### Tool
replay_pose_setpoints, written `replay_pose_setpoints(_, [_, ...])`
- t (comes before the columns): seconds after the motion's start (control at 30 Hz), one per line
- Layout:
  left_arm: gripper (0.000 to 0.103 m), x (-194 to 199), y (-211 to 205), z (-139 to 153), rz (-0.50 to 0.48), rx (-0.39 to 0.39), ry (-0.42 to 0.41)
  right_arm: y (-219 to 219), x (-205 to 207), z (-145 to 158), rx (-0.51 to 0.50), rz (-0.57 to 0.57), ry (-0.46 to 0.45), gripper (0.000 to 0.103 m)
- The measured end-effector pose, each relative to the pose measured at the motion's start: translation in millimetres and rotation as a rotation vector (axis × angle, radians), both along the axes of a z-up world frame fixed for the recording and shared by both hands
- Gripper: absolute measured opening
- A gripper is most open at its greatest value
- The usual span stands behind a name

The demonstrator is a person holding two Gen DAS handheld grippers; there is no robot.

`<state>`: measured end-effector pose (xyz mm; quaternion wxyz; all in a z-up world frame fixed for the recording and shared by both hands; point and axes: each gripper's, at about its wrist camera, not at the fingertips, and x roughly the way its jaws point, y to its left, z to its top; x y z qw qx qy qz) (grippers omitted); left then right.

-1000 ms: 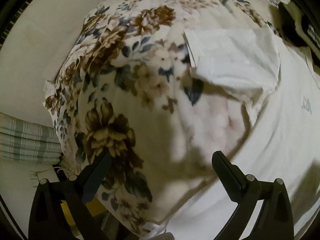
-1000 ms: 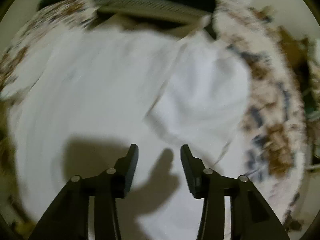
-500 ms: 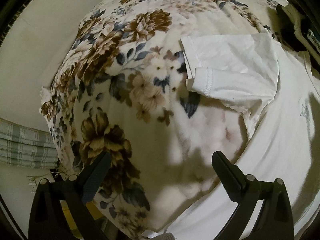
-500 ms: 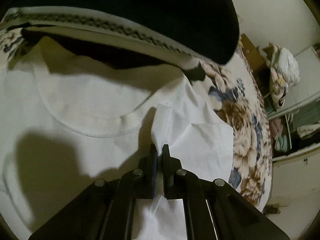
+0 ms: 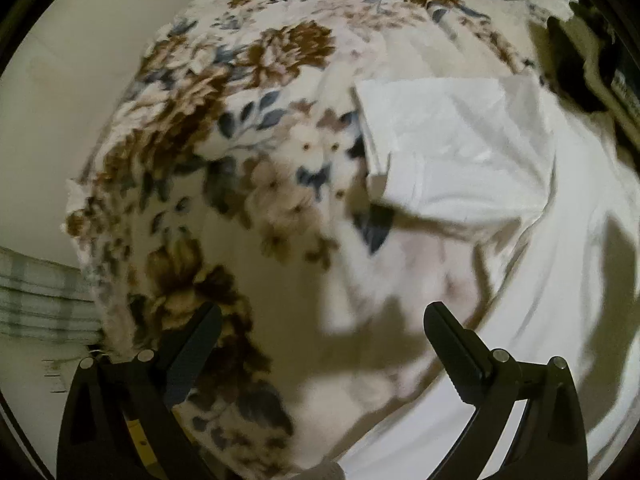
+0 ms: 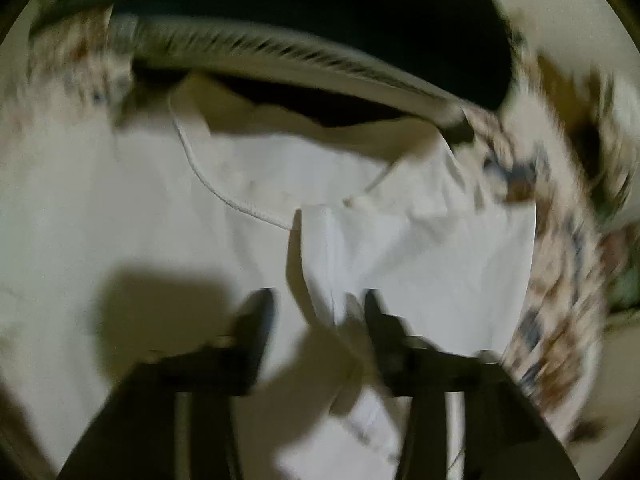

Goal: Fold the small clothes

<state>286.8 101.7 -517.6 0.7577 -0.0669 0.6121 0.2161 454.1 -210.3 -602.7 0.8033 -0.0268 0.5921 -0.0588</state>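
Note:
A white T-shirt point(image 5: 560, 280) lies flat on a floral blanket point(image 5: 248, 184). Its left sleeve point(image 5: 452, 144) sticks out to the side. My left gripper point(image 5: 322, 340) is open and empty, above the blanket just left of the shirt's side edge. In the right wrist view the shirt point(image 6: 120, 220) shows its neckline point(image 6: 232, 196), and the right sleeve point(image 6: 420, 264) lies folded over the body. My right gripper point(image 6: 318, 316) is open just above the folded sleeve's edge. This view is blurred.
A dark garment with a patterned band point(image 6: 320, 40) lies beyond the neckline. The blanket's edge drops off at the left point(image 5: 80, 216), with a pale floor point(image 5: 60, 100) and plaid cloth point(image 5: 36, 296) beyond. More blanket point(image 6: 568, 260) lies right of the shirt.
My right gripper was shut on the right sleeve's edge half a second ago; it has opened and let the sleeve lie folded on the shirt. The left gripper has barely moved.

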Motion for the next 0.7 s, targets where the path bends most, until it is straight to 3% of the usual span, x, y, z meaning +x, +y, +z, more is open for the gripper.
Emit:
replay_pose_setpoints(0.07, [0.103, 6, 9, -3, 0.018, -0.088, -0.011, -20, -15, 12, 0.056, -0.064, -0.008, 0.063])
replay_pose_setpoints(0.13, [0.103, 11, 23, -10, 0.081, -0.231, -0.034, -33, -30, 15, 0.084, -0.106, -0.009, 0.065])
replay_pose_setpoints(0.2, [0.103, 15, 39, -20, 0.171, -0.381, -0.074, -47, -43, 6, 0.102, -0.138, 0.019, 0.065])
replay_pose_setpoints(0.33, [0.099, 21, 59, -39, 0.337, -0.605, -0.139, -55, -61, -11, 0.096, -0.218, 0.08, 0.065])
replay_pose_setpoints(0.4, [0.099, 23, 66, -41, 0.404, -0.678, -0.203, -62, -66, -16, 0.097, -0.263, 0.089, 0.065])
replay_pose_setpoints(0.5, [0.099, 32, 66, -41, 0.447, -0.709, -0.266, -67, -69, -18, 0.087, -0.301, 0.088, 0.065])
replay_pose_setpoints(0.53, [0.093, 37, 65, -41, 0.447, -0.699, -0.276, -68, -69, -18, 0.087, -0.306, 0.088, 0.065])
replay_pose_setpoints(0.6, [0.064, 48, 60, -41, 0.43, -0.655, -0.283, -67, -67, -18, 0.08, -0.32, 0.088, 0.065])
replay_pose_setpoints(0.63, [0.033, 54, 57, -42, 0.416, -0.64, -0.278, -69, -63, -18, 0.082, -0.324, 0.089, 0.065])
replay_pose_setpoints(0.67, [0.009, 61, 54, -42, 0.401, -0.616, -0.275, -70, -62, -18, 0.083, -0.332, 0.088, 0.065])
replay_pose_setpoints(0.7, [0.007, 64, 51, -37, 0.381, -0.588, -0.284, -70, -60, -17, 0.084, -0.336, 0.087, 0.065])
